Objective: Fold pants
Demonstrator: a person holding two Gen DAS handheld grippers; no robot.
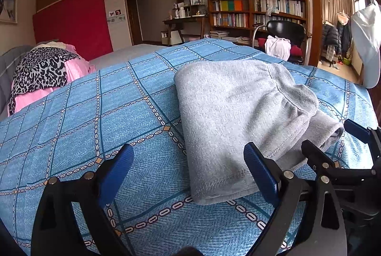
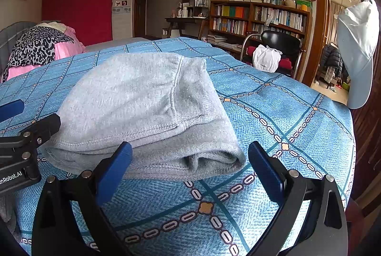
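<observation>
Grey sweatpants (image 1: 238,117) lie folded into a compact stack on the blue checked bedspread (image 1: 95,117), the elastic waistband on top. My left gripper (image 1: 188,160) stands open at the stack's near left corner, with nothing between its blue pads. In the left wrist view the right gripper (image 1: 331,136) shows at the right, beside the folded end. In the right wrist view the pants (image 2: 133,103) lie just beyond my right gripper (image 2: 190,158), which is open at the rolled near edge and holds nothing. The left gripper's fingers (image 2: 35,127) show at the left edge there.
A heap of pink and leopard-print clothes (image 1: 40,72) lies at the bed's far left. Beyond the bed stand a black chair (image 1: 285,34) with a white bag, a bookshelf (image 1: 257,12) and a desk. A white cap (image 2: 357,46) hangs at the right near a doorway.
</observation>
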